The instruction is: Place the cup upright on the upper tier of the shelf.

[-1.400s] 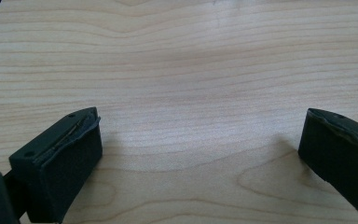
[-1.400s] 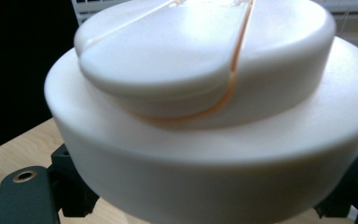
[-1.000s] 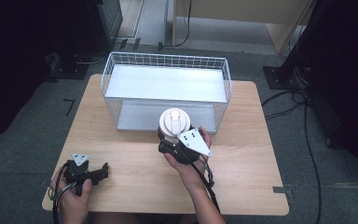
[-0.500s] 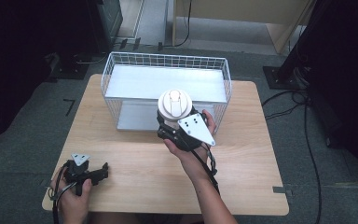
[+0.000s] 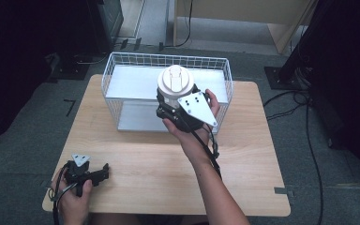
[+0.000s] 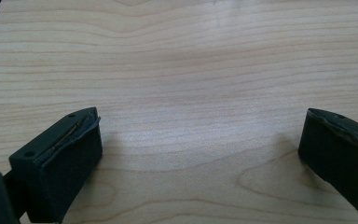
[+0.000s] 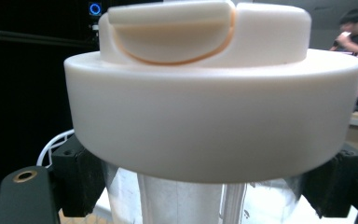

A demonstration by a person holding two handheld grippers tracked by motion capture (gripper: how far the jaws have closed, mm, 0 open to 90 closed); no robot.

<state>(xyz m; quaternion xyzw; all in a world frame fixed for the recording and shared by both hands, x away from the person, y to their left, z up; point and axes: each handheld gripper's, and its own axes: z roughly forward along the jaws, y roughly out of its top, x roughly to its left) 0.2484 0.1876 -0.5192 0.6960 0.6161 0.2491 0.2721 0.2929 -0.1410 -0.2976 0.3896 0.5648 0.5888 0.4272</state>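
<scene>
Left gripper (image 5: 104,172) is rested on the wooden worktop (image 5: 136,159) near its front left corner, held in the person's left hand (image 5: 72,197). Its jaws are spread wide with nothing between them; in the left gripper view only bare wood grain (image 6: 191,93) is seen between the two black pads (image 6: 70,154).

Toward the middle of the high view, a white wire basket (image 5: 122,70) is seen standing at the back of the worktop, with a pale liner on its floor. Just over the basket's front right part, a clear container with a broad white lid (image 5: 175,84) is held up in the air. It is pinched by the right gripper (image 5: 171,105), whose jaws are closed on the clear body just below the lid. In the right gripper view the lid (image 7: 214,107) is seen from close by, with a flip tab on top, and a black jaw is pressed against each side of the clear body. The right hand (image 5: 192,126) is wrapped around that gripper.
</scene>
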